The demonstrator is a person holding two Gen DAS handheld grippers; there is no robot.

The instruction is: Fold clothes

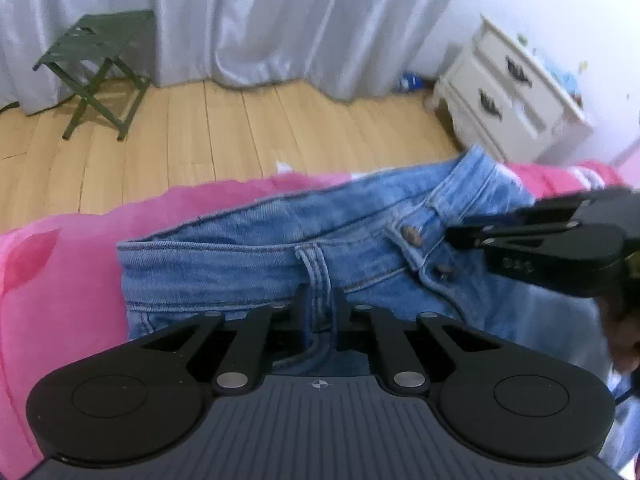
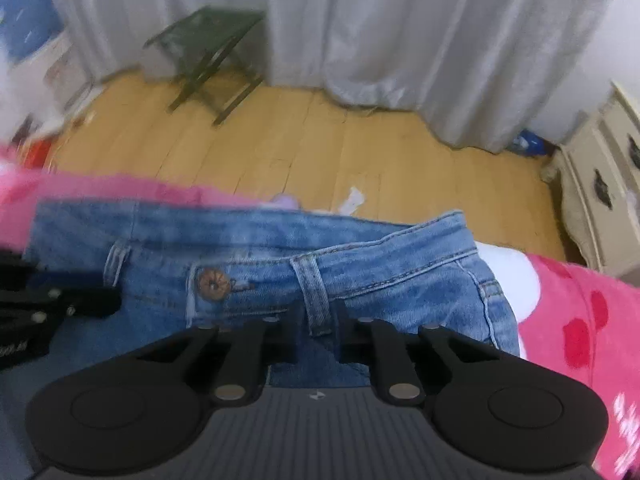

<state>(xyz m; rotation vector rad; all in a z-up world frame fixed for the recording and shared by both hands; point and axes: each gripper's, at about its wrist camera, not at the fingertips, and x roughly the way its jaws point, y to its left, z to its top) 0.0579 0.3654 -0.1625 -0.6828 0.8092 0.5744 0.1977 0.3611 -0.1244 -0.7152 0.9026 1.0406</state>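
Light blue jeans lie on a pink blanket, waistband facing away, with the brown button near the middle. In the left wrist view my left gripper is shut on the waistband at a belt loop. My right gripper comes in from the right, beside the button fly. The right wrist view shows the jeans again, with my right gripper shut on the waistband at another belt loop, right of the button. The left gripper shows at the left edge.
The blanket ends just beyond the jeans, and a wooden floor lies past it. A green folding stool stands by the white curtain. A white chest of drawers stands at the right.
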